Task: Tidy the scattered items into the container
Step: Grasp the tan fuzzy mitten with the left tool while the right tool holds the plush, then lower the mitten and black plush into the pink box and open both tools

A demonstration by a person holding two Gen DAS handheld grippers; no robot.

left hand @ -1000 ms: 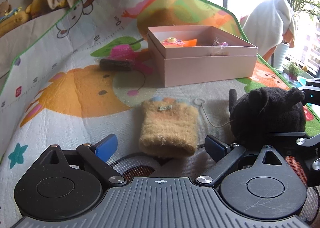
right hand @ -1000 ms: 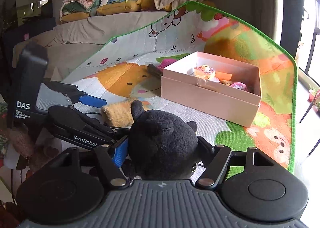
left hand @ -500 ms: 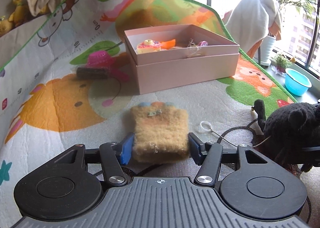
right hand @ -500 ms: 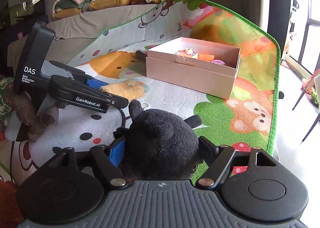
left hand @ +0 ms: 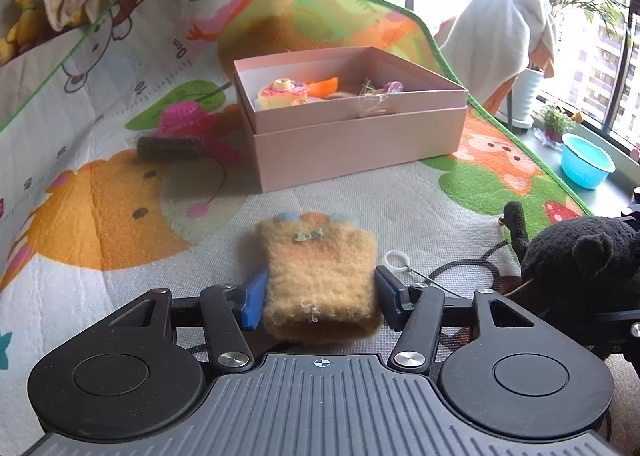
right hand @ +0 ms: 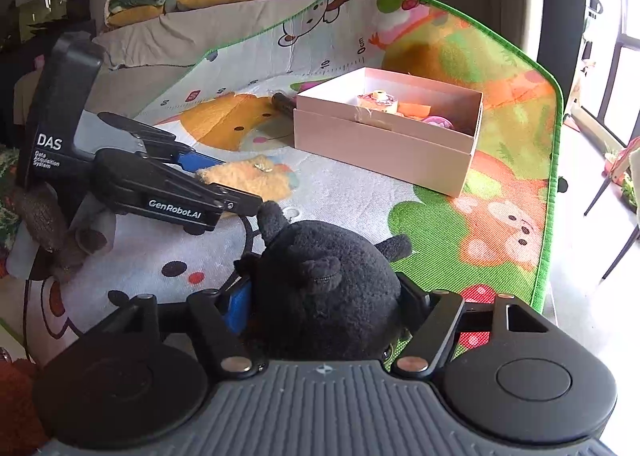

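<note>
We have both pick-ups in hand: the fuzzy tan knitted pouch (left hand: pixel 320 284) sits pinched between the closed-in fingers of our left gripper (left hand: pixel 318 298), low over the cartoon play mat (left hand: pixel 120 215), and the round black plush toy (right hand: pixel 324 292) is clamped in our right gripper (right hand: pixel 324 310). Next, we judge, both must travel over the open pink cardboard box (left hand: pixel 360 135) ahead and let go. The right fingertips are buried in plush, and we cannot tell whether the pouch has left the mat.

Pale pink box (left hand: pixel 360 139); tan fuzzy pouch (left hand: pixel 320 280) with blue and orange trim; black plush toy (right hand: pixel 324 292); play mat (left hand: pixel 120 191) with green border and multicoloured cartoon animals; claw pads (left hand: pixel 252 300) blue.
</note>
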